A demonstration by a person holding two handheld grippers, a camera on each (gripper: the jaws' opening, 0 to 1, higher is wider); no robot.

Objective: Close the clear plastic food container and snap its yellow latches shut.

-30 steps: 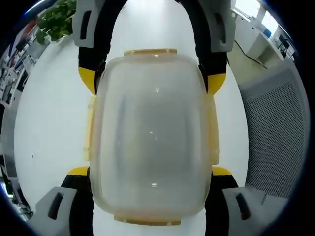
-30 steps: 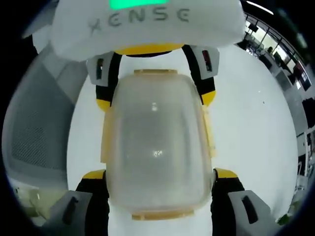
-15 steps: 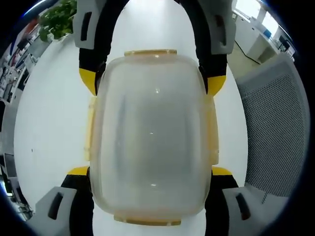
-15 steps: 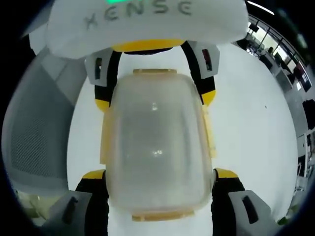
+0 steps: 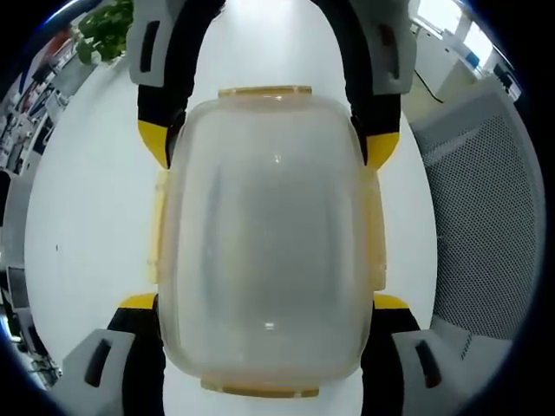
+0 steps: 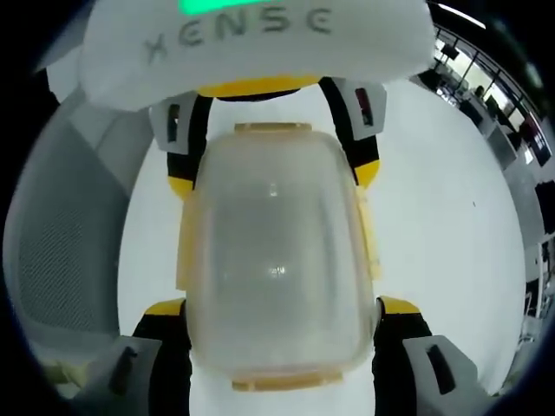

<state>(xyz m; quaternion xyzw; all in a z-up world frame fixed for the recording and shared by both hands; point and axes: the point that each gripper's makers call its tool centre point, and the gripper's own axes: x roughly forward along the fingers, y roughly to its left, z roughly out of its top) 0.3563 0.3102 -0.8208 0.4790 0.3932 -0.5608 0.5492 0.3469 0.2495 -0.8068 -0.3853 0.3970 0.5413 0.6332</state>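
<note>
Left gripper view looked down on the container (image 5: 267, 243), lid on, lying between the left hand-held gripper (image 5: 267, 303) at its near end and the right hand-held gripper (image 5: 269, 147) at its far end. Each had its jaws spread wide, one on either side of a container end; whether the pads pressed the walls could not be told. Right gripper view gave the same from the other side: container (image 6: 276, 264), right hand-held gripper (image 6: 277, 308) near, left hand-held gripper (image 6: 273, 169) far. The yellow latches (image 5: 154, 227) lay along the sides and ends, but whether they were snapped could not be made out. The step looked like latching; the next move probably called for pressing a flap down against the wall until it caught. The container sat mid-table on a white table (image 5: 87, 217), a mesh chair (image 5: 486, 225) just beside one edge, a plant (image 5: 108, 26) and office desks well beyond.
</note>
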